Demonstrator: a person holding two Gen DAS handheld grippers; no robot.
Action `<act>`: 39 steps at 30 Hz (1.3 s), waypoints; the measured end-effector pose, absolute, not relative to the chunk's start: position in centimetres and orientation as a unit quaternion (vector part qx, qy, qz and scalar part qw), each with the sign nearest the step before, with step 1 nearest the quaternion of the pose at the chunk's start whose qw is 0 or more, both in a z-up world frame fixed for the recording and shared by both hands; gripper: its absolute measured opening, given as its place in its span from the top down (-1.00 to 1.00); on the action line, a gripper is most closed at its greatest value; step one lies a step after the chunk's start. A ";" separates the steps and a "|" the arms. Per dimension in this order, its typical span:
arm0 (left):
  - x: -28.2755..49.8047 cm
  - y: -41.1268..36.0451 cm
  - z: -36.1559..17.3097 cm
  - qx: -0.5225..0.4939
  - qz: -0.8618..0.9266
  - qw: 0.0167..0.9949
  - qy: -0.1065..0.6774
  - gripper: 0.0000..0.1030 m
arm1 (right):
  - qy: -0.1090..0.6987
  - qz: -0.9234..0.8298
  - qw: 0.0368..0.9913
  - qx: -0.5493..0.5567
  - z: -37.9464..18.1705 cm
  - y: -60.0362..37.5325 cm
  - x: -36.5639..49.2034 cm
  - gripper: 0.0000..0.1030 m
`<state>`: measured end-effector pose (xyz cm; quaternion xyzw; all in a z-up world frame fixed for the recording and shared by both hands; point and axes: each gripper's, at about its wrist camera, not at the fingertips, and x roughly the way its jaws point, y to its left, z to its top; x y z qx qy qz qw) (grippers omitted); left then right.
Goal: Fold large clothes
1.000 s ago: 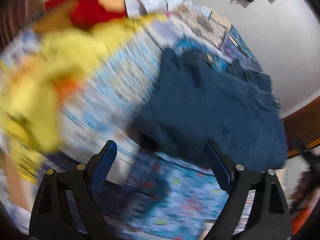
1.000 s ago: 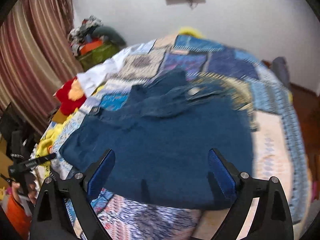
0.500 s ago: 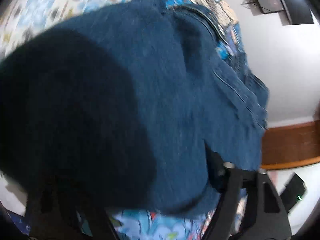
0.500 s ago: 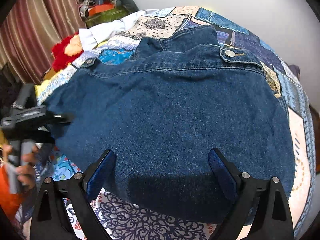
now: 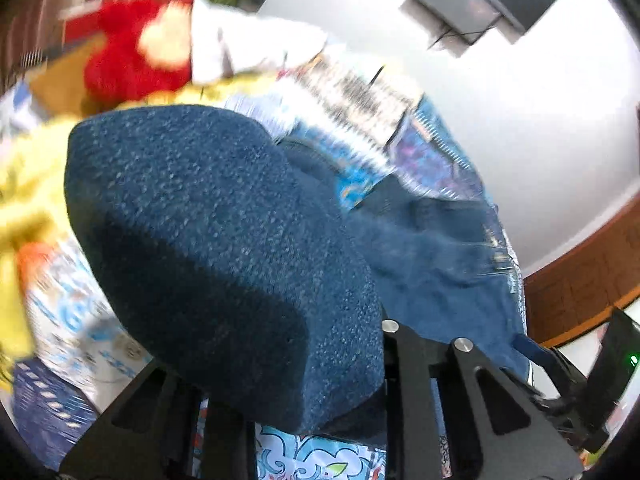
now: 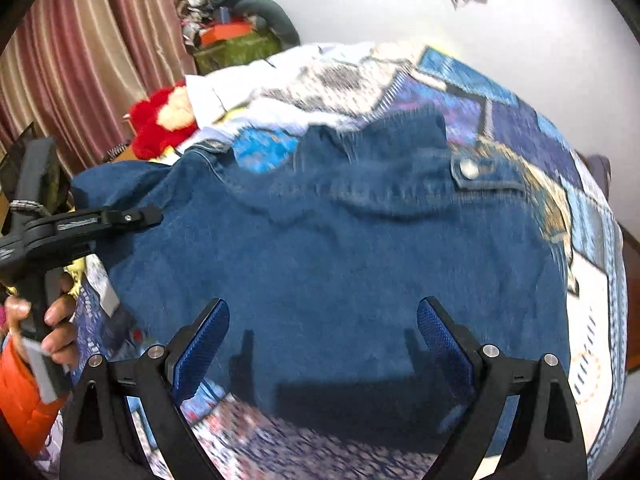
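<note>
The denim jacket lay spread across the patchwork quilt that covered the bed, its metal snap button showing on a flap toward the far right. My left gripper was clenched on the jacket's left edge, and a thick fold of that denim bulged up between its jaws, filling most of my left wrist view. My right gripper hovered above the near hem with its jaws released and spread wide, blue pads facing each other, touching nothing.

Beyond the jacket, a white garment lay on the quilt's far left side, and a red plush toy sat just beside it at the bed's edge. Yellow fabric bunched at the left side of the bed, blurred. Behind the bed a heap of clothes and bags stood against the white wall, next to striped pinkish curtains. A dark screen hung on the wall, cables dangling beneath it.
</note>
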<state>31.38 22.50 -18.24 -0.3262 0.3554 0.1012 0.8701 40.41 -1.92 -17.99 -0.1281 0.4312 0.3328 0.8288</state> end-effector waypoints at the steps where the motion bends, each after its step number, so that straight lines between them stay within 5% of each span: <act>1: 31.0 22.3 -17.5 -0.316 0.104 0.876 0.350 0.56 | 0.433 0.337 0.826 -0.130 -18.3 -1.2 40.3 -0.83; 13: 29.3 22.1 -15.7 -0.216 0.167 0.897 0.348 0.58 | 0.511 0.377 0.748 -0.193 -24.1 6.3 39.1 -0.89; 27: 36.0 9.0 -7.3 -0.059 0.084 0.957 0.271 0.65 | 0.449 0.290 0.843 0.054 -13.2 -15.6 40.6 -0.89; 39: 38.8 -6.3 -17.7 0.120 -0.062 0.892 0.432 0.63 | 0.448 0.190 0.869 0.093 -11.9 -28.9 38.6 -0.89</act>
